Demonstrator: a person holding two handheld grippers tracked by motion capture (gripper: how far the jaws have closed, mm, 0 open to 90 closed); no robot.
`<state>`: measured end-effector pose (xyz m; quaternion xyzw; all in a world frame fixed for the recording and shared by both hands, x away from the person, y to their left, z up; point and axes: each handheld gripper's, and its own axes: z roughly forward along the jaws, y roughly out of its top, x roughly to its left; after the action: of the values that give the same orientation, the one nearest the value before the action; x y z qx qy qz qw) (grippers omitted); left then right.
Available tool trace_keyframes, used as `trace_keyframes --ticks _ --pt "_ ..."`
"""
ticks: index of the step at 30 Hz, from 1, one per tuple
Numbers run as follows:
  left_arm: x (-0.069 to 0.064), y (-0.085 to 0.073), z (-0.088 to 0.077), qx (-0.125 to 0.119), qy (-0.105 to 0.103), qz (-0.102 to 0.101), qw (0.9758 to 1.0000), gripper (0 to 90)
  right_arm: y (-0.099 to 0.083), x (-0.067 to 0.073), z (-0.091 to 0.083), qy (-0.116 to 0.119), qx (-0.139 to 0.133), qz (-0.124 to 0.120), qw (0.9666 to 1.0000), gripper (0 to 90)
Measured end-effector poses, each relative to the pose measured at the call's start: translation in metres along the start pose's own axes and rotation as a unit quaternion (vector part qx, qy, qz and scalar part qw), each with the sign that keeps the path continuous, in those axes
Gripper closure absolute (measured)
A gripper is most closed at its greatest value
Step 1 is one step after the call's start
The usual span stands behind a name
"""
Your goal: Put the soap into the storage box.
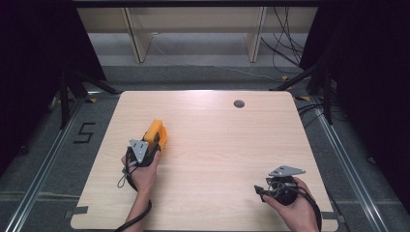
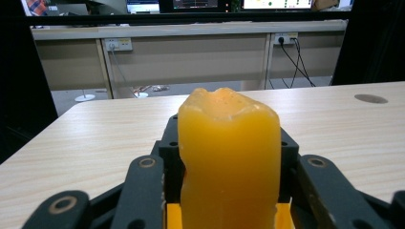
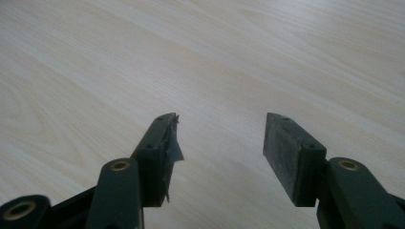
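Note:
A chunky orange block [image 2: 229,157] with a dented top stands upright between my left gripper's black jaws, which press on both its sides. In the high view the orange block [image 1: 156,134] pokes out past the left gripper [image 1: 150,145], held by a hand over the table's left half. My right gripper [image 1: 258,190] sits near the table's front right, held by the other hand. In the right gripper view its jaws stand wide apart over bare wood, the right gripper [image 3: 219,138] holding nothing. Torn black tape hangs off its left pad [image 3: 171,152].
The light wooden table [image 1: 217,140] has a round grey grommet [image 1: 239,103] near its far edge. Beyond the table are wooden shelf legs, cables on the floor and dark curtains at both sides. A "5" is taped on the floor at left.

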<state>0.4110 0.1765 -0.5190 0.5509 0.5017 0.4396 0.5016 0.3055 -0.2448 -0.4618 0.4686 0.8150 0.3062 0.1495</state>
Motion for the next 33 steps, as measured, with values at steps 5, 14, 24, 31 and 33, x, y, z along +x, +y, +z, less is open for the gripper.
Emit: trace_keyframes --ticks 5,14,24,31,33 --pt "-0.002 0.0 -0.001 0.011 -0.008 0.005 0.9999 58.9 0.0 0.001 -0.001 0.001 0.006 0.015 0.9999 46.0" --pt "-0.003 0.009 -0.001 0.067 -0.034 0.014 0.9971 45.2 0.0 0.002 -0.001 0.004 0.008 0.013 0.9999 45.6" --pt "-0.001 0.022 -0.003 0.101 -0.051 0.061 0.9917 34.0 0.0 0.0 0.002 0.016 0.005 -0.006 0.9998 45.1" --pt "-0.001 0.023 -0.004 0.1 -0.048 0.059 0.9921 34.4 -0.001 0.0 0.002 0.014 0.008 -0.004 0.9999 44.9" --pt "-0.002 0.023 -0.005 0.1 -0.048 0.058 0.9921 33.8 -0.001 0.0 0.003 0.018 0.005 -0.009 0.9998 44.9"
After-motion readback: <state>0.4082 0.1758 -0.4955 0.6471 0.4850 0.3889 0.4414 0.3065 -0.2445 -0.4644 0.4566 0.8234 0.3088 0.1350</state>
